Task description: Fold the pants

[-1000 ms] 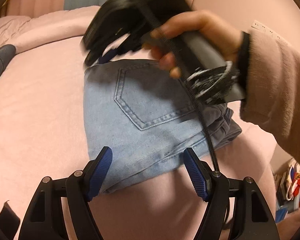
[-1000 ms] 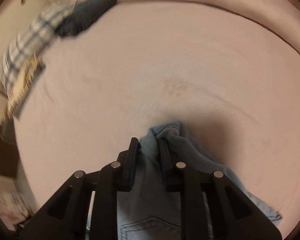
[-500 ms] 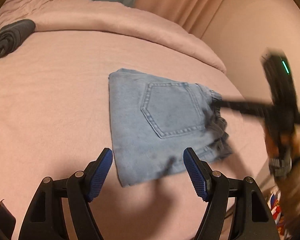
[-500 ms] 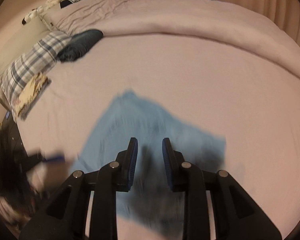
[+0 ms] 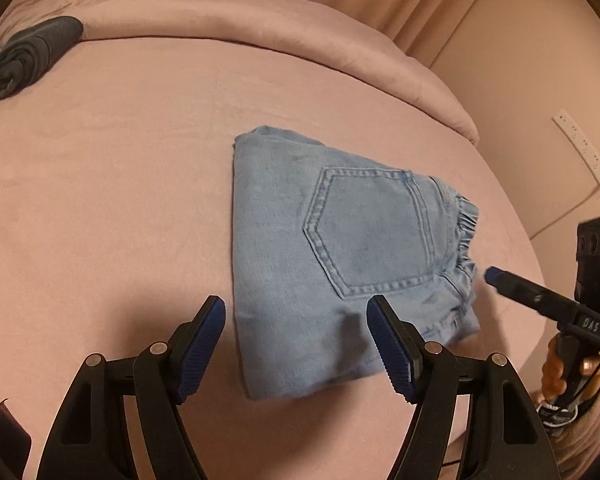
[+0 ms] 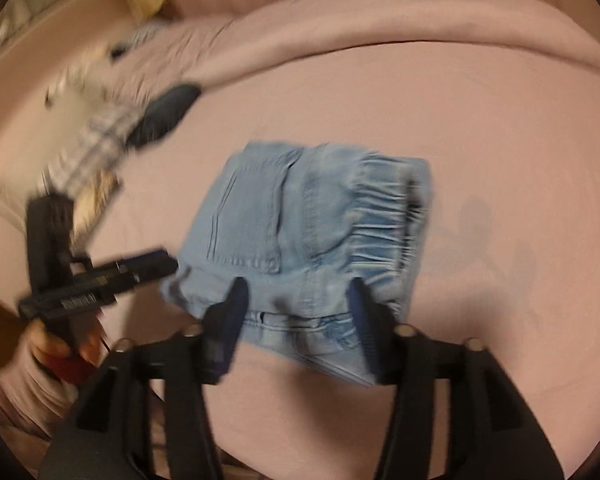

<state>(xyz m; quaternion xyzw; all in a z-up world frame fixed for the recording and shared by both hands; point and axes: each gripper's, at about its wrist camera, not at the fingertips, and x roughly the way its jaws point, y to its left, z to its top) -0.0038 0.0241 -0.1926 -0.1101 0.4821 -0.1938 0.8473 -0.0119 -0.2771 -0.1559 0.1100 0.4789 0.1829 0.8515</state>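
Since a second ago the right gripper (image 6: 296,320) has let go of the denim it was pinching and drawn back off the far part of the pants (image 5: 340,248) to their waistband side; its jaws have just been opening and now stand apart with nothing between them, hovering over the near edge of the waistband. From the left wrist view it shows only as a dark body and one blue tip low at the right, just beside the gathered elastic. The left gripper (image 5: 296,344) stands wide open and empty, poised above the near edge of the folded bundle with no cloth between its pads; its view now takes in the whole bundle rather than being blocked by the person's hand.

On the pink bed (image 5: 120,184) the pants lie as a compact rectangle, back pocket facing up, elastic waistband bunched along the right side, the left edge a clean fold. A dark folded garment (image 5: 24,56) rests well apart at the far left, near the pillows.

Judging by how they lie, the folding looks essentially done: the legs are tucked under and both grippers are clear. What may remain is squaring the slightly ragged near right corner or simply leaving the bundle.
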